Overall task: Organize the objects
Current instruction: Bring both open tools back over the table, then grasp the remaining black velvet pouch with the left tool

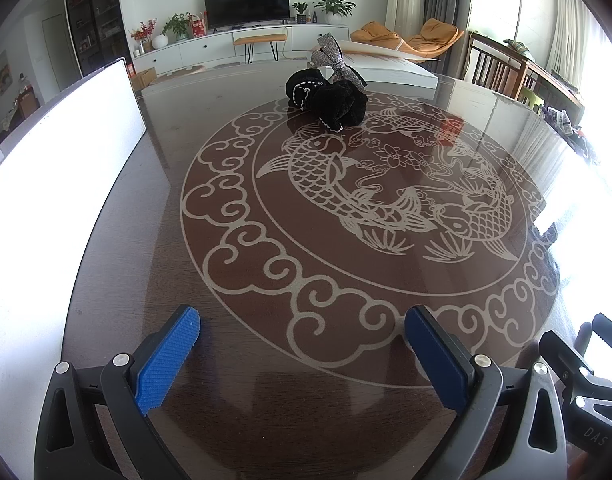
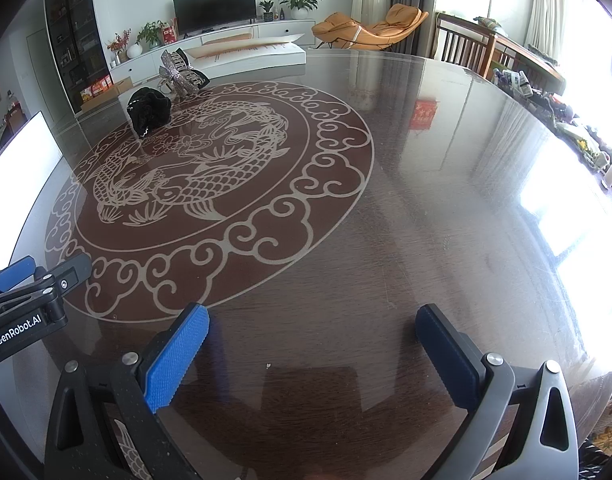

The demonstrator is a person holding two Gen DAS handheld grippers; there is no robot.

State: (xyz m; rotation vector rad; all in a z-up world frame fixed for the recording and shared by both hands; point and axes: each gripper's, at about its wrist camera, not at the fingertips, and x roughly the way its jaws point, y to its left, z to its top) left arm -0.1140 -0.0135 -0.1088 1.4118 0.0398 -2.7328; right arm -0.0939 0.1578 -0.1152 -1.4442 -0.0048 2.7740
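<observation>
- A round glass-topped table (image 1: 154, 208) with a fish motif (image 1: 366, 196) fills the room's foreground; both grippers hover low over its near edge, neither touching anything.
- The left gripper (image 1: 302, 344) has its blue pads spread wide, nothing between them; the right gripper (image 2: 312, 344) is likewise wide and empty.
- The things to be organized sit together at the far side: a black scrunchie (image 1: 338, 104) on the motif's far rim, a second black piece (image 1: 300, 86) touching it, and a silver bow (image 1: 334, 60) just behind.
- In the right view the bow (image 2: 178, 70) stands just beyond the scrunchie (image 2: 150, 112), far left of that gripper's line.
- By all appearances the job has barely begun: the items lie in a loose heap, nothing is held, and no container for them can be made out.
- A white board (image 1: 66, 152) stands upright along the table's left edge, limiting any sweep that way.
- A white box (image 1: 390, 68) lies just behind the heap, near the far edge, so an overshoot would meet it.
- Between grippers and heap the glass is bare, a straight clear run; the right half is open too, though glare hides that edge.
</observation>
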